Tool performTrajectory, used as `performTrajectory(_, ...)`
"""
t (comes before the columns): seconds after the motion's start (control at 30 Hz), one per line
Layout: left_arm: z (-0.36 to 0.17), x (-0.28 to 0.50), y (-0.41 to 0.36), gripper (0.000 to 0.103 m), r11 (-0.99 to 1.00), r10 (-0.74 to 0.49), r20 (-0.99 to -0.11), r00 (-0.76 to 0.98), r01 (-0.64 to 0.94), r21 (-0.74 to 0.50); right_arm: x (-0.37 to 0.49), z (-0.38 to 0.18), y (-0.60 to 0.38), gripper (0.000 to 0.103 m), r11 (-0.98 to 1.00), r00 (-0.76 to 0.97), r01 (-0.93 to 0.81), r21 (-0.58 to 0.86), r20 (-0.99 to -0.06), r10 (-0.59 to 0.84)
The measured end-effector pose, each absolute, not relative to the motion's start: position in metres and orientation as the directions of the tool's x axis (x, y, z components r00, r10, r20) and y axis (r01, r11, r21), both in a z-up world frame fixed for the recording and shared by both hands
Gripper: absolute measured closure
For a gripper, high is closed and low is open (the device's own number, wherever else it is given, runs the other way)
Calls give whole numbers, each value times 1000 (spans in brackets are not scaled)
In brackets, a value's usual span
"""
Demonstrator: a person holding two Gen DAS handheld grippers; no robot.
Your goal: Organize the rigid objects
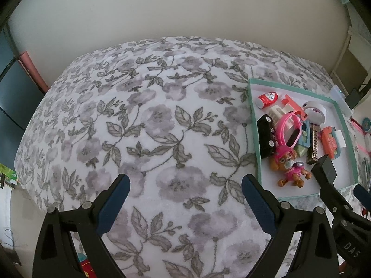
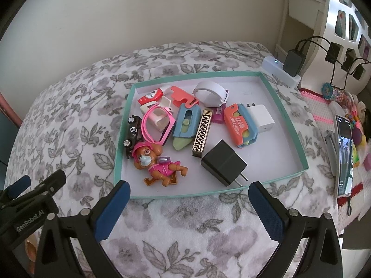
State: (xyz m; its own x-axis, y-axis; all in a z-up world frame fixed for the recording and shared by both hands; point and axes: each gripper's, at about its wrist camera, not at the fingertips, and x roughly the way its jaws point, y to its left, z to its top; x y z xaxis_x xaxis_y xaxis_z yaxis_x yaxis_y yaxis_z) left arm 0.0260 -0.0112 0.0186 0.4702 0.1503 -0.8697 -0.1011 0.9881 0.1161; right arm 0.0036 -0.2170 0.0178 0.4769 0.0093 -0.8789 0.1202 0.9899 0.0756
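A shallow white tray with a teal rim (image 2: 197,75) lies on a floral blanket and holds a jumble of small objects. Among them are a puppy figure (image 2: 160,164), a black charger (image 2: 222,164), a white charger (image 2: 262,115), a gold-patterned bar (image 2: 201,134), two toy knives (image 2: 241,125), a pink watch (image 2: 157,125) and a black toy car (image 2: 133,132). My right gripper (image 2: 189,188) hangs open at the tray's near rim, holding nothing. My left gripper (image 1: 185,185) is open over bare blanket, left of the tray rim (image 1: 254,127).
Right of the tray, a phone (image 2: 345,153) leans on a stand beside colourful toys on a pink knitted mat. A white power strip (image 2: 280,69) with a black adapter sits behind the tray. The blanket (image 1: 150,115) stretches out to the left.
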Motion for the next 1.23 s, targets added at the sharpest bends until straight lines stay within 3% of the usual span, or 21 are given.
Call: performTrajectory(1.23, 19, 27, -12, 6, 988, 152, -873, 464, -94, 122, 5, 16, -216, 0, 992, 472, 111, 68, -882, 7)
